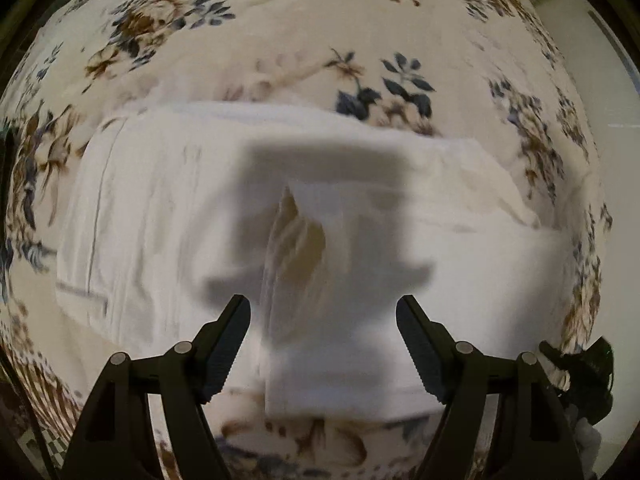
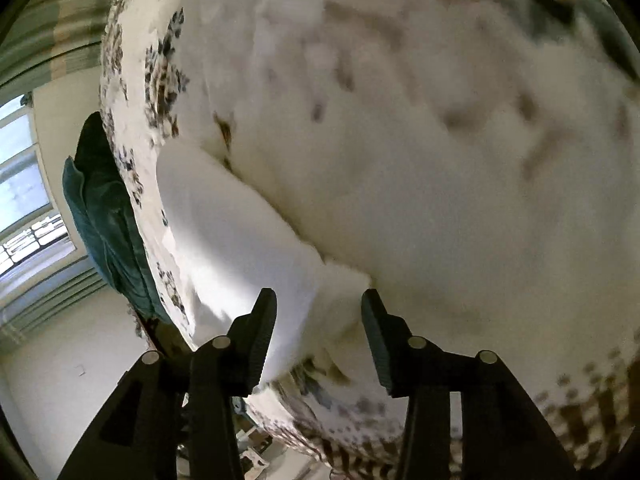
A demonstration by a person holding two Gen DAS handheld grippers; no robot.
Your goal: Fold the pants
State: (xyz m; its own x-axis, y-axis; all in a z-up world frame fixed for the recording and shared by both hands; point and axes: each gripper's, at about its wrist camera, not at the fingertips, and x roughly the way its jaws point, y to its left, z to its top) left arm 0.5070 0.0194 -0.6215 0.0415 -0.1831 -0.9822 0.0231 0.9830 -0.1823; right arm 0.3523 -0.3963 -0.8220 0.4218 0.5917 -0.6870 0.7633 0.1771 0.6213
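White pants (image 1: 160, 200) lie folded across a floral bedspread (image 1: 280, 52). A loose fold of the white cloth stands up in the middle, under the shadow of my tool. My left gripper (image 1: 323, 312) points down over this fold, open, its pads clear of the cloth on both sides. In the right wrist view, an edge of the white pants (image 2: 224, 220) lies at the bed's edge. My right gripper (image 2: 319, 308) is open around a bunched corner of the cloth, which sits between the jaws without being squeezed. The view is blurred.
The bedspread (image 2: 440, 160) fills most of the right wrist view. A teal cushion (image 2: 108, 216) sits beyond the bed's edge, with a window (image 2: 20, 184) and a pale wall behind. A dark object (image 1: 580, 376) lies at the lower right in the left wrist view.
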